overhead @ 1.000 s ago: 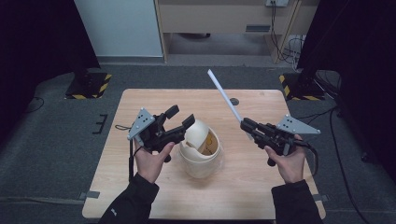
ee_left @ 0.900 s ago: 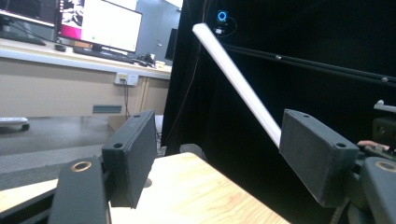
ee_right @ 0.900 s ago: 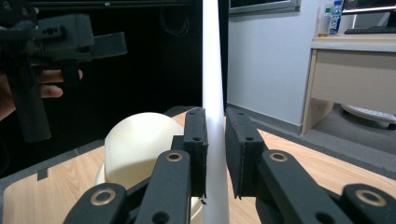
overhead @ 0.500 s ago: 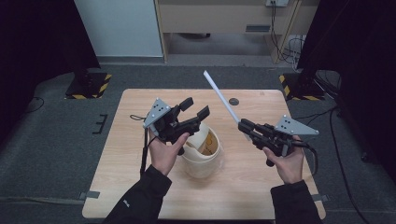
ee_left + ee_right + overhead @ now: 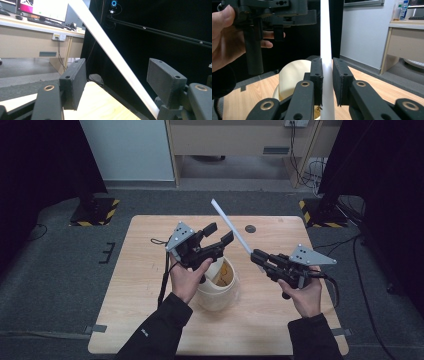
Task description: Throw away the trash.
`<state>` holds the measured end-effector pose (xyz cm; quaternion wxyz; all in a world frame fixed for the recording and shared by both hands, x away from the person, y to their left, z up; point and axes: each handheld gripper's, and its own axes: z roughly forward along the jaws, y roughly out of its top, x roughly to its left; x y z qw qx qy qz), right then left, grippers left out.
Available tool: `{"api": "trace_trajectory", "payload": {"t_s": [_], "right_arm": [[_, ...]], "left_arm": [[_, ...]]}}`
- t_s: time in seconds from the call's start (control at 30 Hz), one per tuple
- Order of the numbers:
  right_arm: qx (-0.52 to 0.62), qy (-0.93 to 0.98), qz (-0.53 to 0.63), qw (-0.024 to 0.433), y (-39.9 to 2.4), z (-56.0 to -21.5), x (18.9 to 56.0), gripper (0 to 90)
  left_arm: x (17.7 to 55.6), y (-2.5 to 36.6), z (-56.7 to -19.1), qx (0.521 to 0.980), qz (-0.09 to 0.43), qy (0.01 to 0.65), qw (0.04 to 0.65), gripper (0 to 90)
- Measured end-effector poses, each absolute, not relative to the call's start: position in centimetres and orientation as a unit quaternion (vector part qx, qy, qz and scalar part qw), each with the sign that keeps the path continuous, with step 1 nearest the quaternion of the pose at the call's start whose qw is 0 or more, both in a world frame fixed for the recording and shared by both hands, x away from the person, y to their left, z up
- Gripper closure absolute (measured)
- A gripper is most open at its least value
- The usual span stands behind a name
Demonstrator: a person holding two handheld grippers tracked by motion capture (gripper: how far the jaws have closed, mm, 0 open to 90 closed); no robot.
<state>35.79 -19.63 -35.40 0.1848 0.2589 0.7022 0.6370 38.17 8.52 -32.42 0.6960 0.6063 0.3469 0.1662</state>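
The right gripper (image 5: 256,255) clamps the white strip (image 5: 231,226) near its lower end, so the strip rises free beyond the jaws. The left gripper (image 5: 220,233), jaws apart and just now narrowing, brackets it untouched above the cream bucket (image 5: 218,292), apparently readying a second hold.

Left hand-held gripper (image 5: 220,234) closing, jaws apart — right hand-held gripper (image 5: 256,255) clamped.

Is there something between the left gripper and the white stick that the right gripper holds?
Nothing visible. The white stick already passes between the open jaws of the left gripper, touching neither pad, while the right gripper clamps its lower end.
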Motion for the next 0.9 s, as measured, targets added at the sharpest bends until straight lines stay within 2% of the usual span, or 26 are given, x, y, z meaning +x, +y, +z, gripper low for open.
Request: {"api": "trace_trajectory", "payload": {"t_s": [0.37,0.57,0.6,0.73,0.9], "right_arm": [[0.253,0.707,0.637,0.175,-19.24,-35.62,35.78,79.1],[0.245,0.711,0.638,0.170,-19.03,-35.77,35.79,79.1],[0.242,0.712,0.638,0.167,-18.96,-35.81,35.78,79.1],[0.239,0.713,0.638,0.166,-18.89,-35.85,35.78,79.1],[0.233,0.717,0.636,0.165,-18.67,-36.02,35.79,79.1]], "left_arm": [[38.42,7.89,-32.25,0.611,0.166,0.344,0.693,45.1],[38.36,7.78,-32.13,0.611,0.161,0.348,0.693,54.6],[38.34,7.76,-32.13,0.611,0.158,0.349,0.693,59.2],[38.22,7.68,-32.07,0.609,0.151,0.347,0.697,66.3],[38.07,7.65,-31.95,0.605,0.134,0.339,0.708,71.5]]}}
